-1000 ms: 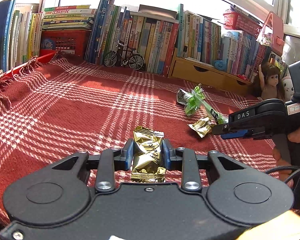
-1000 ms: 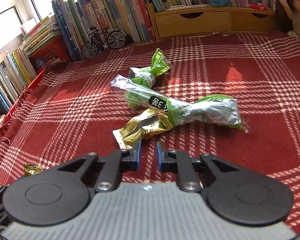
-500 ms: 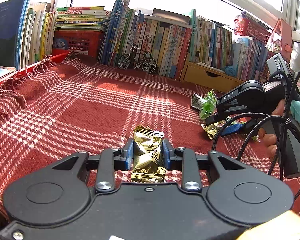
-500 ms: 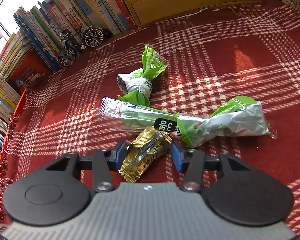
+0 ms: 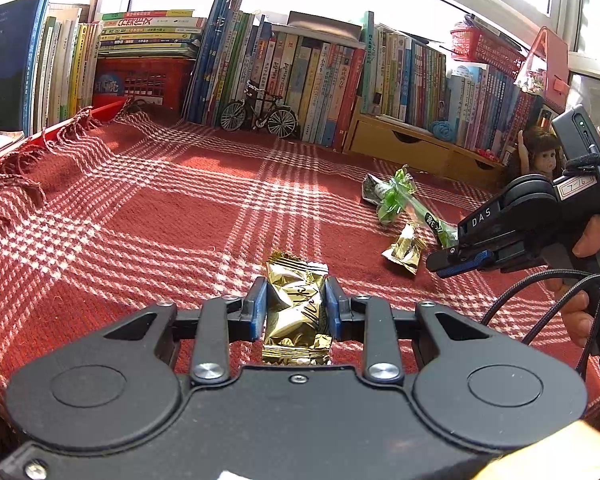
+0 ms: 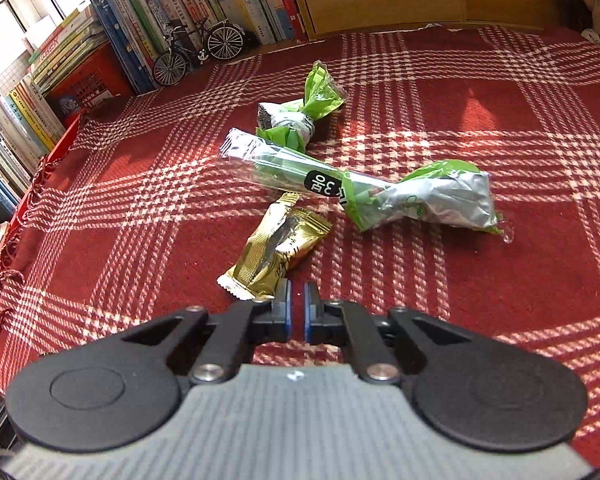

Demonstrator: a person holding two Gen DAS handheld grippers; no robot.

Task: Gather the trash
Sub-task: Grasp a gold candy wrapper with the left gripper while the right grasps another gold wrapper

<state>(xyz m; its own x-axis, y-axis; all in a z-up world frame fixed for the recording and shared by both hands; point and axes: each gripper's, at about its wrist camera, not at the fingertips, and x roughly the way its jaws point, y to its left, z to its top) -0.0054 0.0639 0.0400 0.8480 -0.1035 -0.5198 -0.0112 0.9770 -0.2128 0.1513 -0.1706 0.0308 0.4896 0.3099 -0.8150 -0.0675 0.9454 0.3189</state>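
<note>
My left gripper [image 5: 296, 300] is shut on a gold foil wrapper [image 5: 294, 316], held just above the red plaid blanket [image 5: 160, 220]. A second gold wrapper [image 6: 278, 248] lies on the blanket, its near corner beside my right gripper's [image 6: 296, 308] left fingertip. That gripper is shut with only a narrow slit and nothing between its pads. A long green and silver wrapper [image 6: 360, 196] lies across behind it. A small twisted green wrapper [image 6: 300, 114] lies further back. The left wrist view shows the right gripper [image 5: 452, 264] low, just right of the second gold wrapper [image 5: 404, 250].
Rows of books [image 5: 300, 72] line the back and left. A model bicycle [image 5: 258, 114], a wooden drawer unit [image 5: 404, 150] and a doll [image 5: 538, 156] stand at the back. The blanket's fringe [image 5: 20, 176] marks the left edge. A hand [image 5: 580, 280] holds the right gripper.
Half a second ago the right gripper stood open around the second gold wrapper. Now it is shut and drawn back, with the wrapper lying ahead of its tips. The left gripper keeps its wrapper.
</note>
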